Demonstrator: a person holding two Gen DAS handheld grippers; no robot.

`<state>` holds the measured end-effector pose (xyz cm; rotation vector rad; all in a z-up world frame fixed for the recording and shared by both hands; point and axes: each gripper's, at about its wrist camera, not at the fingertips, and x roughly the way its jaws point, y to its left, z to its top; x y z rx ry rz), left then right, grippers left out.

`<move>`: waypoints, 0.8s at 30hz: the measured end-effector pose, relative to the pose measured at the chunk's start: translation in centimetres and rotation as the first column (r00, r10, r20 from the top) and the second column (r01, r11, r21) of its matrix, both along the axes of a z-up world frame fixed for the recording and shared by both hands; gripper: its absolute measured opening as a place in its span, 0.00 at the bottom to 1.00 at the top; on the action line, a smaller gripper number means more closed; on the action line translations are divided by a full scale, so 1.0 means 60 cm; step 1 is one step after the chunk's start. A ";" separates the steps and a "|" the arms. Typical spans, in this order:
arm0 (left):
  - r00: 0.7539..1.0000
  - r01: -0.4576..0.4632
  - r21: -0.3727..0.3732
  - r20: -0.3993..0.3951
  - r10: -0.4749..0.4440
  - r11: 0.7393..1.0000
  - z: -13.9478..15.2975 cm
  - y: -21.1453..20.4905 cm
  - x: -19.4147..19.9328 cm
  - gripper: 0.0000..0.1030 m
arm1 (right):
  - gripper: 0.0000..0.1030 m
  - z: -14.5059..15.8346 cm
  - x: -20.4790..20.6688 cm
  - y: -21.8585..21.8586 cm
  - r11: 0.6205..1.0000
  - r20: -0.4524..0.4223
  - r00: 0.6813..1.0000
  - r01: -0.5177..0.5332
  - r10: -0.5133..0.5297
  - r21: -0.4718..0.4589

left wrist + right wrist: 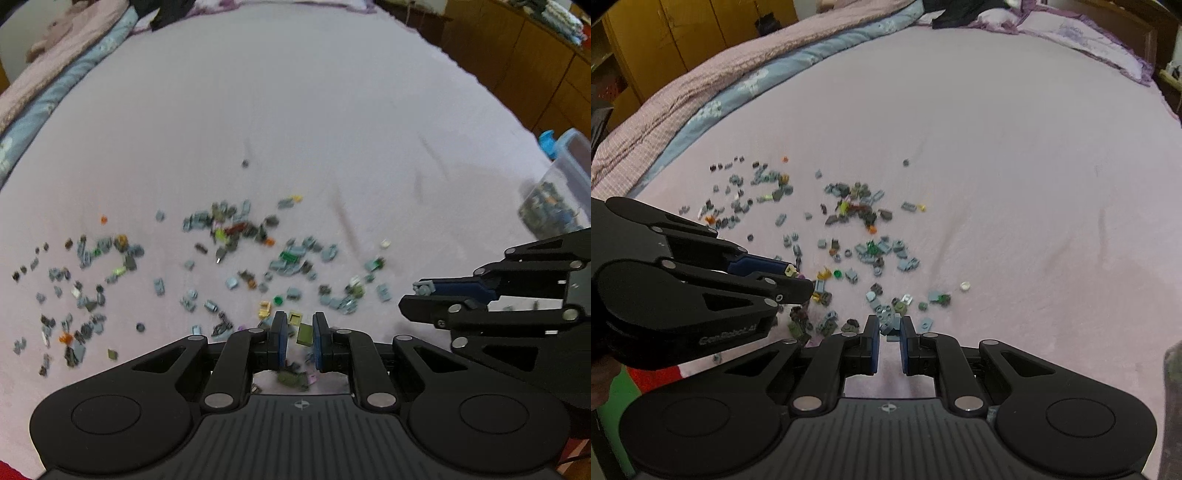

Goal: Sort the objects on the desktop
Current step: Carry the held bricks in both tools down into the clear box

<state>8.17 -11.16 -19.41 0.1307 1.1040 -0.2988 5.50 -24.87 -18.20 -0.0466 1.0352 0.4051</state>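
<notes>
While olive tile (295,318) and grey brick (891,325) are clenched in left gripper (300,326) and right gripper (889,326), slips are risked. Tip-only holds, seemingly.

mostly grey and olive bricks (871,254) dot a pale lilac sheet (997,166); fingers (873,341) blue-padded.

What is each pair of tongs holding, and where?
Right tongs pinch a grey brick by its sides, at their tips. Left tongs seem to hold a tan brick likewise.
</notes>
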 end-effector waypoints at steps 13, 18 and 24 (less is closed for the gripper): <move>0.990 0.120 -0.036 0.080 -0.117 0.992 0.137 -0.109 -0.027 0.15 | 0.12 0.137 -0.066 -0.104 0.992 0.082 0.989 0.116 -0.120 0.050; 0.979 0.180 -0.045 0.103 -0.175 0.983 0.173 -0.182 -0.037 0.15 | 0.12 0.181 -0.097 -0.166 0.983 0.113 0.978 0.172 -0.178 0.061; 0.961 0.253 -0.052 0.130 -0.244 0.966 0.212 -0.273 -0.049 0.15 | 0.12 0.217 -0.134 -0.247 0.967 0.142 0.957 0.246 -0.253 0.069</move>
